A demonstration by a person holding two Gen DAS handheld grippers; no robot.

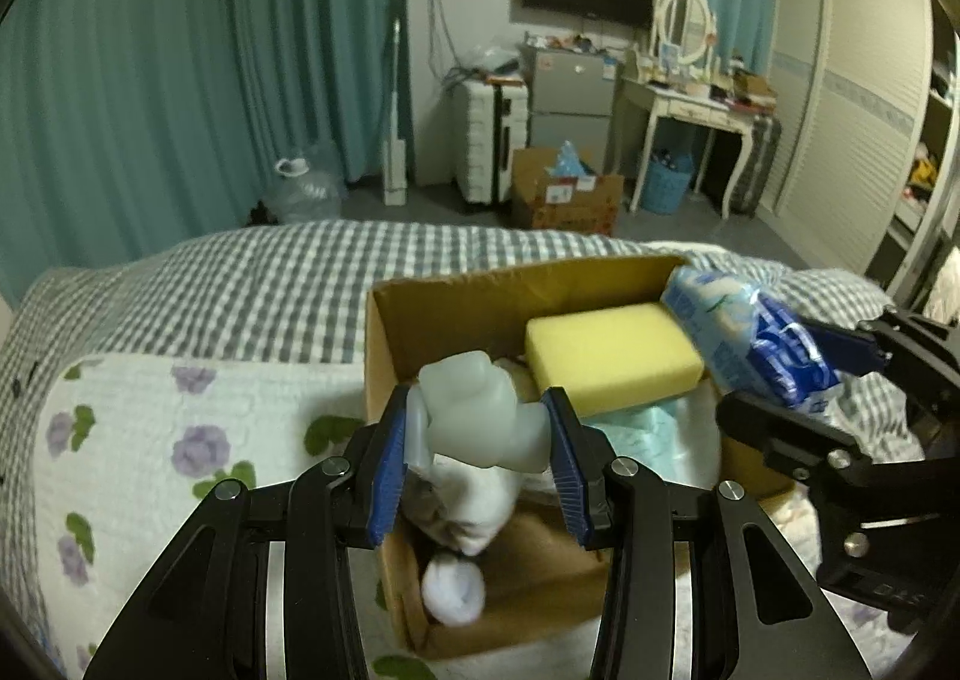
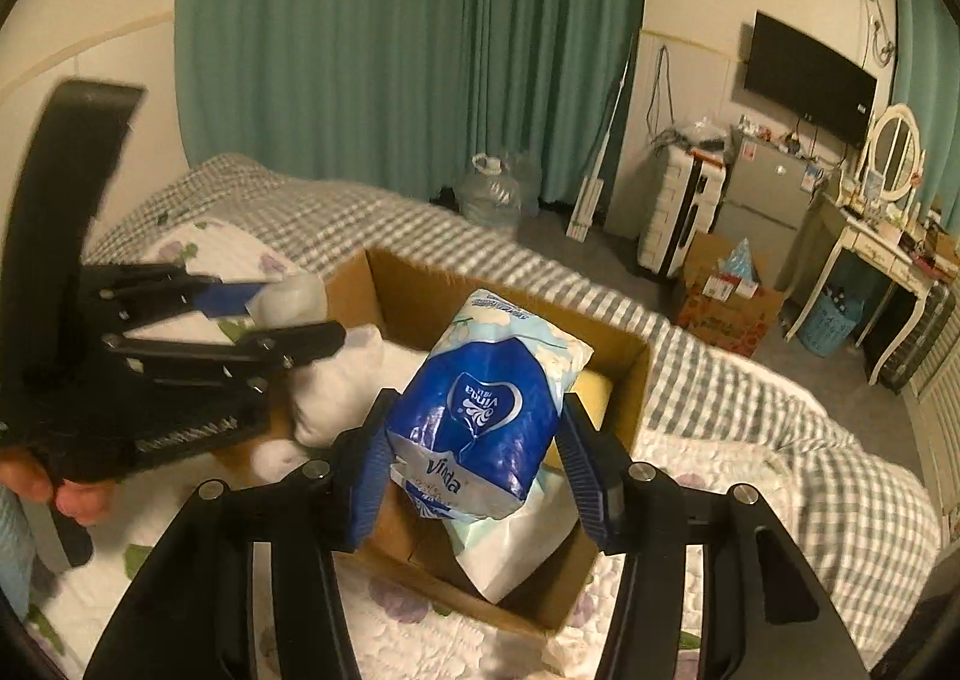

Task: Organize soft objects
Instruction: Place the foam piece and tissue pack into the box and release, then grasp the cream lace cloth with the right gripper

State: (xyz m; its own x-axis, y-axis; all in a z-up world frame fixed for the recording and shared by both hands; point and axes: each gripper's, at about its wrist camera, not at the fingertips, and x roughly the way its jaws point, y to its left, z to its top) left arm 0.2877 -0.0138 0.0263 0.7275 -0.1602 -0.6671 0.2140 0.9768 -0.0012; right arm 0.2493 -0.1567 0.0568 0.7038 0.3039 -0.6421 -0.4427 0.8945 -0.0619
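Both grippers are hovering over the cardboard box (image 1: 456, 308); left gripper (image 1: 477, 434) is pinching a translucent squishy toy (image 1: 474, 416); right gripper (image 2: 474, 458) is squeezing a tissue pack (image 2: 480, 410).

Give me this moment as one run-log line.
left gripper: shut on white soft toy | right gripper: shut on tissue pack | both over cardboard box | yellow sponge inside
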